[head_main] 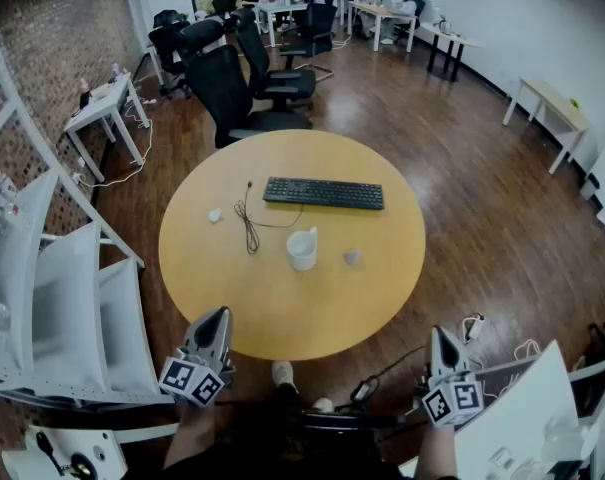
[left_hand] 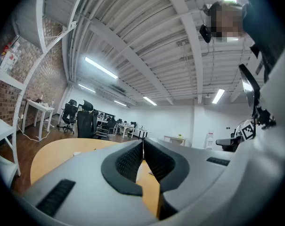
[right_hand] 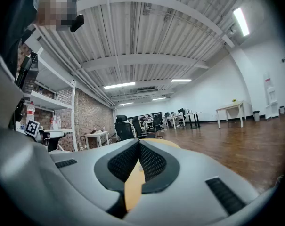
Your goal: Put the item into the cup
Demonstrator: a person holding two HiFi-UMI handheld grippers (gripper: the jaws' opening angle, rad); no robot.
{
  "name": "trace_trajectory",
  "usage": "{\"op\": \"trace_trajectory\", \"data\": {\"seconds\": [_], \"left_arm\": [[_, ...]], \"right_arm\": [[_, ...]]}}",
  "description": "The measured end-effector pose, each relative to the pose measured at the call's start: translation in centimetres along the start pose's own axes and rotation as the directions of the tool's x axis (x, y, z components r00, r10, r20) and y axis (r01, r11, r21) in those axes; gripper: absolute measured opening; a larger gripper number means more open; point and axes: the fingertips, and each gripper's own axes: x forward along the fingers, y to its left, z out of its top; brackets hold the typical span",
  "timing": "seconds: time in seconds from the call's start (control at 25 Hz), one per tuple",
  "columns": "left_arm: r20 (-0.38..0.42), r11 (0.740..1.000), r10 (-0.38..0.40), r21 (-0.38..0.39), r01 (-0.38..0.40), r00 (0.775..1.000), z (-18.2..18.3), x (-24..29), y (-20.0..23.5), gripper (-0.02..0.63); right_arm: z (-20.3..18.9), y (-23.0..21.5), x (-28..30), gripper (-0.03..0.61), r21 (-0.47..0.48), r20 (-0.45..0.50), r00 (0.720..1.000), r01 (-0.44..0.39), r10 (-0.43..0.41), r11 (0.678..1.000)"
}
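Cup (head_main: 302,249) stands upright near the middle of the round bench (head_main: 232,308), mouth up, with a small pale grey item (head_main: 352,257) lying near it on its right, not touching; a second small white lump (head_main: 215,215) sits well off to the left, past a thin black cable (head_main: 248,226), and I cannot tell for sure which of the two the task means, though the grey one is handier. The left claw (head_main: 215,316) and the right claw (head_main: 440,334) hang off the near edge, each with its jaws pressed together and nothing between them, so the pick is not yet begun. To do it well, the right claw should probably open first, come down over the item with a jaw on each side, and close gently, since it looks small, rounded and easily nudged across the smooth, glossy wood. The cup looks like glazed white ware, cylindrical with a handle, likely to tip if bumped; a flat black keyboard (head_main: 323,193) lies behind it
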Motion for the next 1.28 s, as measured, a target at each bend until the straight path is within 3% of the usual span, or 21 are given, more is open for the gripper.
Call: {"op": "trace_trajectory", "data": {"seconds": [0.28, 0.72, 0.84, 0.92, 0.96, 1.28], "left_arm": [[-0.001, 0.999, -0.035, 0.009, 0.035, 0.999, 0.9, 3.9, 2.9, 0.001], [0.003, 1.000, -0.007, -0.011, 0.007, 1.000, 2.0, 7.9, 10.9, 0.000], [0.000, 1.000, -0.021, -0.016, 0.021, 1.000, 2.2, 8.9, 12.6, 0.000], [-0.014, 0.999, -0.032, -0.015, 0.032, 0.999, 2.0, 9.4, 13.5, 0.000], [-0.022, 0.999, -0.035, -0.014, 0.035, 0.999, 1.9, 9.6, 13.8, 0.000], [-0.054, 0.999, -0.034, -0.031, 0.032, 0.998, 1.1, 12.4, 15.1, 0.000]], "right_arm": [[0.5, 1.0, 4.9, 0.009, -0.007, -0.021, 1.000, 0.015, -0.015, 1.000], [0.9, 2.6, 14.7, 0.011, -0.026, -0.046, 0.997, 0.057, -0.058, 0.998], [-0.7, 2.8, 17.1, 0.013, -0.012, -0.078, 0.996, 0.051, -0.052, 0.999], [-1.5, 3.2, 18.7, 0.109, -0.015, -0.119, 0.992, 0.043, -0.045, 0.999], [-1.8, 3.4, 19.4, 0.123, -0.021, -0.135, 0.990, 0.042, -0.044, 0.999], [-1.2, 3.3, 24.0, 0.124, -0.078, -0.195, 0.979, 0.038, -0.052, 0.996]]}}
